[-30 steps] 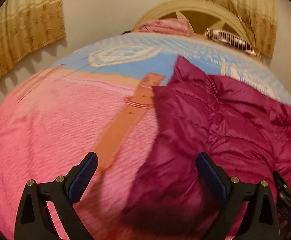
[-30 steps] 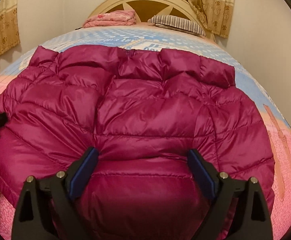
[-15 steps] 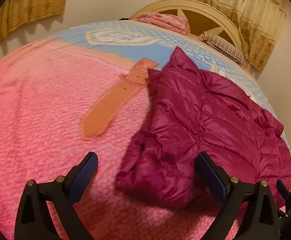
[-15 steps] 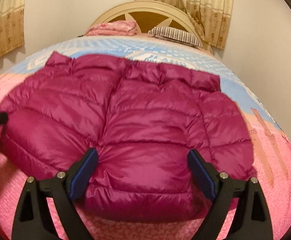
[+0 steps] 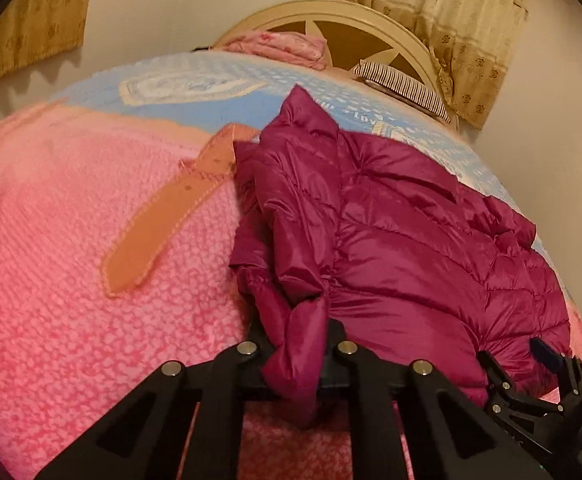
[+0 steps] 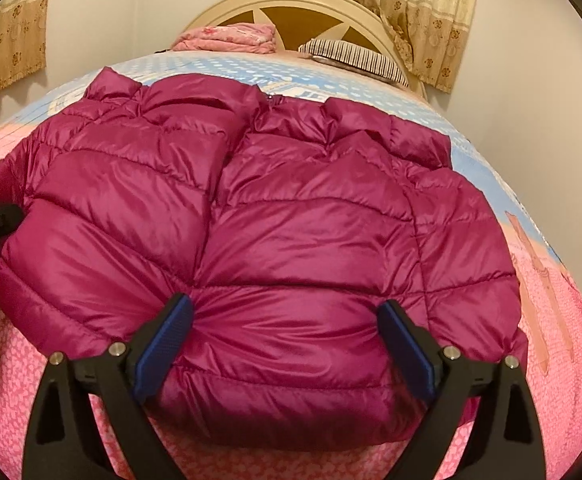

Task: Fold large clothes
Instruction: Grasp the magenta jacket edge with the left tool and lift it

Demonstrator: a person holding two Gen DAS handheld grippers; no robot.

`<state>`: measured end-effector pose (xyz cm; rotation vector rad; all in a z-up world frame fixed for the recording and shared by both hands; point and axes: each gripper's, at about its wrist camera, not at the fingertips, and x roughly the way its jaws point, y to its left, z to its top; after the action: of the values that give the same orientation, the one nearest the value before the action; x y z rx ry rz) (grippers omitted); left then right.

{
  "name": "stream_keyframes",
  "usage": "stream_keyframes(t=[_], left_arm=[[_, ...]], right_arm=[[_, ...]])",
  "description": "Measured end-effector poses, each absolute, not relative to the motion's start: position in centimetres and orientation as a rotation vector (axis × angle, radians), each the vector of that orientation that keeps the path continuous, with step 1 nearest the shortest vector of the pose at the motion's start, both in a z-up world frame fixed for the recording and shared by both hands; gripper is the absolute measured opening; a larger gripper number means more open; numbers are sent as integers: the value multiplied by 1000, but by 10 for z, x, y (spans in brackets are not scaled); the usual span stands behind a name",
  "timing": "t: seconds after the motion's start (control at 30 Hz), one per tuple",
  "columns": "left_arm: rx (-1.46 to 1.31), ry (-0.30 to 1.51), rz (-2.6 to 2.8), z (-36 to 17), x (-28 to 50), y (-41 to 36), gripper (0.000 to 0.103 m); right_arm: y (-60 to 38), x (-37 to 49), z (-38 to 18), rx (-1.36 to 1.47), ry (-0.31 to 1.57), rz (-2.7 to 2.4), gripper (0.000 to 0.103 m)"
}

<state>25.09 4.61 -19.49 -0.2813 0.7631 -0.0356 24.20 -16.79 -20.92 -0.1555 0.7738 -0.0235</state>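
Two grippers worked at the near hem of the jacket (image 6: 283, 248), which lay spread flat across the middle of the bed (image 5: 71, 280), likely readied for folding. Low in its frame, the left gripper (image 5: 297, 354) was pinched tight on a bunched corner, while the right gripper (image 6: 287, 348) hovered level, jaws wide apart astride the hem.
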Motion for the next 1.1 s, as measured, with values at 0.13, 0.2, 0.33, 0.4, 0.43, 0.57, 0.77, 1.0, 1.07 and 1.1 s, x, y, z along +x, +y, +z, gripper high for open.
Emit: stream_keyframes(t=[0.13,0.2,0.33,0.4,0.43,0.57,0.77,1.0,1.07,1.1], left_arm=[[-256,720,-25,-176,239,54,6],[-250,695,-9,-165,232,62,6],[-259,642,21,-142,218,90,6],[-224,598,53,-126,209,104,6],[-205,582,62,-120,205,108,6],[-105,509,80,-95,198,109,6],[33,430,-16,-71,204,56,6],[219,383,-190,-76,213,-56,6],[274,401,-236,-87,219,-84,6],[314,411,-256,-98,223,-103,6]], right_arm=[[-162,241,-208,-158,779,-36,96],[-155,240,-207,-162,780,-35,96],[-134,238,-205,-160,774,10,96],[-109,235,-205,-178,762,55,96],[-97,233,-204,-188,755,80,96],[-72,228,-197,-179,739,197,96],[-139,206,-167,-60,678,214,95],[-280,208,-173,40,708,-68,96],[-309,210,-178,58,727,-124,96],[-322,211,-180,58,735,-153,96]])
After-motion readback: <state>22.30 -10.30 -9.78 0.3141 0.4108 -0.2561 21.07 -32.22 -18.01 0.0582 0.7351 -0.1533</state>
